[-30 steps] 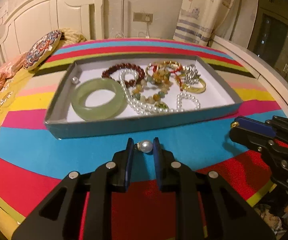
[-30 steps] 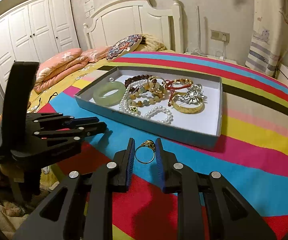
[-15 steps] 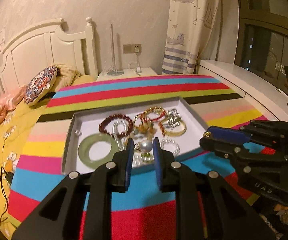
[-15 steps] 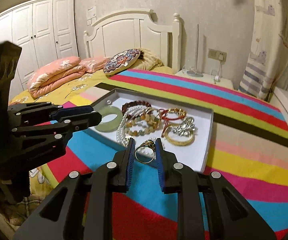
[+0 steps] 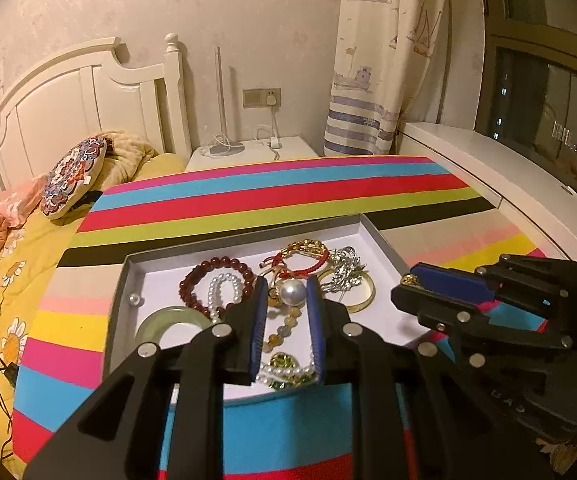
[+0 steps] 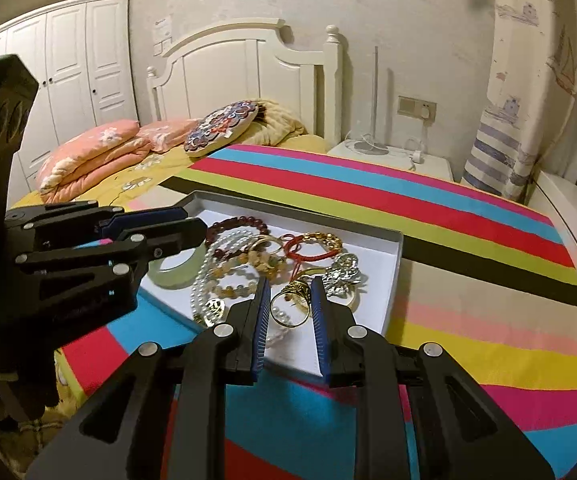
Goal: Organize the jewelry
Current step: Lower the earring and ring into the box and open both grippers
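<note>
My left gripper pinches a round white pearl earring, my right gripper a thin gold ring — both over the shallow grey cardboard tray; released high, either could bounce out.

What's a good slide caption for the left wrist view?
Left gripper holding a pearl earring above the jewelry tray.
</note>
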Motion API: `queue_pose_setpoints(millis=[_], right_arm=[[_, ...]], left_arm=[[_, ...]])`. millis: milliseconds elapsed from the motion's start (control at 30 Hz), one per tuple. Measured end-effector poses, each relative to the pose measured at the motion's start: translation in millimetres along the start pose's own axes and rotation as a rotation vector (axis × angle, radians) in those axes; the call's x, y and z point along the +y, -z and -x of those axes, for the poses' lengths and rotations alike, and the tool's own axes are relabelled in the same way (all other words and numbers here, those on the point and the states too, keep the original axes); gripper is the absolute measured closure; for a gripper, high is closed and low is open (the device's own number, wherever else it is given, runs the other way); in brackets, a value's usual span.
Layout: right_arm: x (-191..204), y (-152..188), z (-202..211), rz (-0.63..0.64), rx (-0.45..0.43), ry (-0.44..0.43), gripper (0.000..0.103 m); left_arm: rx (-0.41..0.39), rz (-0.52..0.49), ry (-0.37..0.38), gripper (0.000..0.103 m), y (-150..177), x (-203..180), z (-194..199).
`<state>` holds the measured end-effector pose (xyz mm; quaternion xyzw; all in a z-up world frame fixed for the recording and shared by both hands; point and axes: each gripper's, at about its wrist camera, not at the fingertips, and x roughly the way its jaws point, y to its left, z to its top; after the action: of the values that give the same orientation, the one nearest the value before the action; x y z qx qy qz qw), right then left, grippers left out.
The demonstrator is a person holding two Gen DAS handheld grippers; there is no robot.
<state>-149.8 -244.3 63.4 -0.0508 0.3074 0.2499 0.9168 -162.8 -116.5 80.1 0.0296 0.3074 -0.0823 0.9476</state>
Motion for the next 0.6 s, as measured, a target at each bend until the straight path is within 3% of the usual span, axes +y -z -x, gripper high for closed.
queue_pose_setpoints(millis=[600], right_arm=[[-25.7, 10.5, -35.1, -0.086, 0.059, 0.024, 0.082]], left_arm=[[0.069, 0.019, -0.026, 0.084, 6.8, -2.7, -56.2]])
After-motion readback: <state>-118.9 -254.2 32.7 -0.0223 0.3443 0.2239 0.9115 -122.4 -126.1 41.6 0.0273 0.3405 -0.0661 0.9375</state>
